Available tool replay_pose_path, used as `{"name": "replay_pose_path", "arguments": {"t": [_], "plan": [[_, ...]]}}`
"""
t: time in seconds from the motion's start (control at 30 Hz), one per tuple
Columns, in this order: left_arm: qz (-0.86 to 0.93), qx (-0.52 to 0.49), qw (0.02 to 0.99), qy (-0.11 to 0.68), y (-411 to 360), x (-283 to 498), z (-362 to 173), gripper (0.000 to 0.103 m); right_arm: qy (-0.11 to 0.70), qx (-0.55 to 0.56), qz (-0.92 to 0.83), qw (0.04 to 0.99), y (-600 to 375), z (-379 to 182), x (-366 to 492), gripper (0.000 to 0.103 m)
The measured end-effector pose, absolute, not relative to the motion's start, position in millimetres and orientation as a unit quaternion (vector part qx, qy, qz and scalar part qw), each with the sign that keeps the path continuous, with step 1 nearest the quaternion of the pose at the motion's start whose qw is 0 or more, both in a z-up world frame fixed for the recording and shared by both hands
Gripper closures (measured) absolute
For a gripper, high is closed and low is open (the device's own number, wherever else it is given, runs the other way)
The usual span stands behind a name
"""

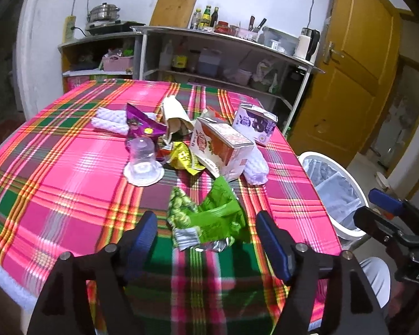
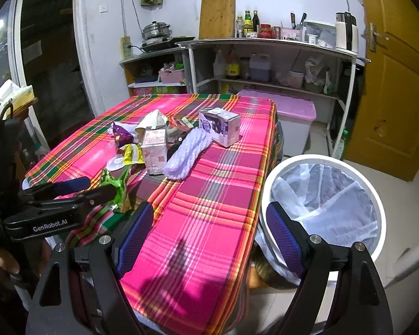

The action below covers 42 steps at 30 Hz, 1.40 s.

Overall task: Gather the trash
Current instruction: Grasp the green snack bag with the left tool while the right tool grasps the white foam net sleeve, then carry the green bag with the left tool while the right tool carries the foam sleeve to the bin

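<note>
So the person is lining up the left gripper on the green snack wrapper, which is lying crumpled on the plaid tablecloth at the near edge of the trash pile. Its jaws are standing wide open with nothing pinched, and the wrapper's silvery torn end is sitting right between the two blue pads, so this looks like the start of a grab. The right gripper is also gaping open and holding nothing, hovering over the table's corner next to the white bin with its liner bag, which is waiting just off the table's right side. Honestly the trick here is probably going low enough that the pads are closing on the bunched middle of the wrapper, not just the flimsy foil tip, since that stuff is slippery and could slide out. Also worth keeping clear of the orange carton and the upturned plastic cup right behind it, so nothing is getting knocked around while squeezing.
</note>
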<state>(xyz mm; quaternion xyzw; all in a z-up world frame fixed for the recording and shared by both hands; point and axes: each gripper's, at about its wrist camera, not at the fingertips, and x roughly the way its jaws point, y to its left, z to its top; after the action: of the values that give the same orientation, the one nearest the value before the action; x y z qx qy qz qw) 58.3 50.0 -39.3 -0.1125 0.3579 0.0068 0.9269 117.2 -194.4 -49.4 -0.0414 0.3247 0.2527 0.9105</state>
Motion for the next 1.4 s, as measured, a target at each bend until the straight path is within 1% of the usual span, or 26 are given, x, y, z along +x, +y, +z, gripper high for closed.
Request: {"name": "replay_pose_path", "arguments": {"t": [0.23,0.27,0.37,0.4,0.53,0.6,0.63,0.67,0.93,1.1,1.13,1.2,1.27,1.37,1.4], "plan": [[0.014,-0.113,0.918,0.38,46.3,80.6,-50.1,0.029,0.334,-0.034,0.259,0.906,-188.1,-52.0,135.1,0.02],[0.018,-0.115,0.916,0.384,47.5,83.5,-52.5,0.033,0.337,-0.032,0.262,0.904,-185.9,-52.8,138.4,0.02],[0.021,-0.119,0.913,0.388,50.5,86.2,-57.0,0.035,0.347,-0.031,0.273,0.897,-176.4,-55.7,148.0,0.02],[0.022,-0.117,0.914,0.388,51.2,84.9,-57.5,0.038,0.35,-0.031,0.276,0.895,-173.3,-57.0,151.8,0.02],[0.017,-0.118,0.917,0.382,54.6,79.9,-57.2,0.043,0.373,-0.02,0.285,0.883,-159.2,-63.6,167.9,0.02],[0.016,-0.121,0.917,0.379,56.8,77.5,-56.4,0.044,0.383,-0.004,0.287,0.878,-155.1,-66.2,177.6,0.027],[0.015,-0.124,0.917,0.379,58.0,76.7,-56.3,0.045,0.389,0.004,0.287,0.875,-152.8,-67.6,183.3,0.035],[0.015,-0.127,0.917,0.377,60.6,75.8,-56.0,0.045,0.396,0.009,0.287,0.872,-149.9,-69.5,189.2,0.039],[0.012,-0.141,0.918,0.369,69.9,72.6,-52.6,0.047,0.436,0.047,0.3,0.847,-130.5,-81.8,218.5,0.053],[0.007,-0.145,0.917,0.371,73.9,74.0,-55.2,0.047,0.459,0.057,0.306,0.832,-120.4,-90.3,229.0,0.055],[0.007,-0.146,0.917,0.372,74.9,74.6,-56.2,0.047,0.465,0.063,0.308,0.828,-120.0,-92.3,231.0,0.057],[0.006,-0.147,0.917,0.372,75.5,74.5,-57.1,0.047,0.463,0.062,0.308,0.829,-120.2,-92.5,232.2,0.063],[0.007,-0.146,0.917,0.372,75.3,74.6,-57.1,0.047,0.463,0.062,0.317,0.825,-119.7,-91.1,230.6,0.076],[0.007,-0.146,0.917,0.372,75.4,74.5,-57.2,0.047,0.457,0.053,0.318,0.829,-119.8,-86.5,224.5,0.082],[0.007,-0.145,0.917,0.371,75.7,74.4,-57.0,0.047,0.456,0.051,0.319,0.829,-120.9,-85.9,223.7,0.082]]}}
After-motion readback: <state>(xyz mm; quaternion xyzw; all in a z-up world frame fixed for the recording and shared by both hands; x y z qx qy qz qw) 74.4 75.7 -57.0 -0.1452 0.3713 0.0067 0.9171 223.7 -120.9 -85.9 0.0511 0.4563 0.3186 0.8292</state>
